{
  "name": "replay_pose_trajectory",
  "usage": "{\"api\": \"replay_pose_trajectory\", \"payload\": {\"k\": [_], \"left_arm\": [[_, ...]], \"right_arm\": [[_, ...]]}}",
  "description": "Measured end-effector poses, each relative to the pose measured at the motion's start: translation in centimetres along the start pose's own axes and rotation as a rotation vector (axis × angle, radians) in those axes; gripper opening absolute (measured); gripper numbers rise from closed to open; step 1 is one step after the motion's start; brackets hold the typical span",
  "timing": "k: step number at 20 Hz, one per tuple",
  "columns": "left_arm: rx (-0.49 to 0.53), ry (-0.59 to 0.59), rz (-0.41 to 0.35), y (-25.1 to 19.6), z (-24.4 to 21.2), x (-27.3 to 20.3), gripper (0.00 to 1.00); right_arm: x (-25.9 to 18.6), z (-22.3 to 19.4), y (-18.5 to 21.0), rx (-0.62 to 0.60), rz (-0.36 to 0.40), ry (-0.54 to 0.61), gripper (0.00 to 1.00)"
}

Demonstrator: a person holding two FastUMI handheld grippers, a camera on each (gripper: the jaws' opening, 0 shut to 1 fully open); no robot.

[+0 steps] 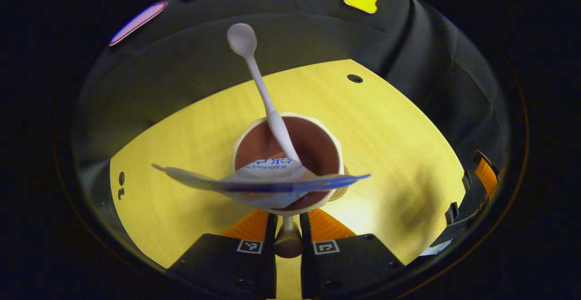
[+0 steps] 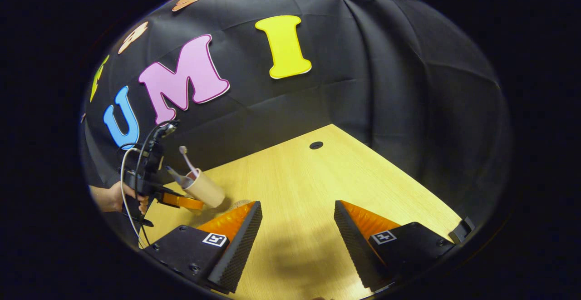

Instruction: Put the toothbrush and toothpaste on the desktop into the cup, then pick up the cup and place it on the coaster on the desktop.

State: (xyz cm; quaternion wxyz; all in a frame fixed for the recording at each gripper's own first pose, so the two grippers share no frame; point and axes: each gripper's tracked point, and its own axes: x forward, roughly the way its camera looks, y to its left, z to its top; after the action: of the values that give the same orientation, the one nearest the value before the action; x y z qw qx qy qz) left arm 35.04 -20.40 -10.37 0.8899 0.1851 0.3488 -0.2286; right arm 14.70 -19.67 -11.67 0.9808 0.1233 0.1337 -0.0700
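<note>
The left gripper (image 1: 288, 227) has both fingers pressed on the near rim of the cup (image 1: 287, 161), holding it above the desk (image 1: 386, 145), tilted, with the toothbrush (image 1: 263, 86) and toothpaste (image 1: 261, 179) inside. The cup looks light and stiff, though the rim hold is narrow (contents may shift). The right gripper (image 2: 297, 241) stands wide and empty, well apart from the cup.

dim booth, the wooden desktop (image 1: 181, 145) lit warm from above — a bright glare patch just beside the cup (image 1: 287, 164). soft shadows fall across the desktop in both views. strong fisheye bending at edges — the toothpaste (image 1: 258, 183) smears with blur.
</note>
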Motion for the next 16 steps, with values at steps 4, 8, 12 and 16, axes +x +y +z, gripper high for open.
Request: {"api": "replay_pose_trajectory", "payload": {"k": [4, 8, 12, 16], "left_arm": [[0.049, 0.049, -0.035, -2.6, -0.1, 2.4, 0.30], [0.074, 0.095, -0.039, -3.0, -0.3, 3.7, 0.30], [0.088, 0.126, -0.029, -3.4, -0.4, 4.0, 0.31], [0.108, 0.139, -0.016, -3.5, -0.8, 4.6, 0.27]], "right_arm": [[-0.2, -0.5, 0.6, -0.009, 0.019, 0.012, 0.98], [-0.3, -1.8, 0.7, -0.013, 0.023, 0.040, 0.98], [-0.2, -2.6, 0.7, 0.004, 0.022, 0.057, 0.98], [0.1, -2.9, 0.8, 0.011, 0.029, 0.066, 0.98]]}}
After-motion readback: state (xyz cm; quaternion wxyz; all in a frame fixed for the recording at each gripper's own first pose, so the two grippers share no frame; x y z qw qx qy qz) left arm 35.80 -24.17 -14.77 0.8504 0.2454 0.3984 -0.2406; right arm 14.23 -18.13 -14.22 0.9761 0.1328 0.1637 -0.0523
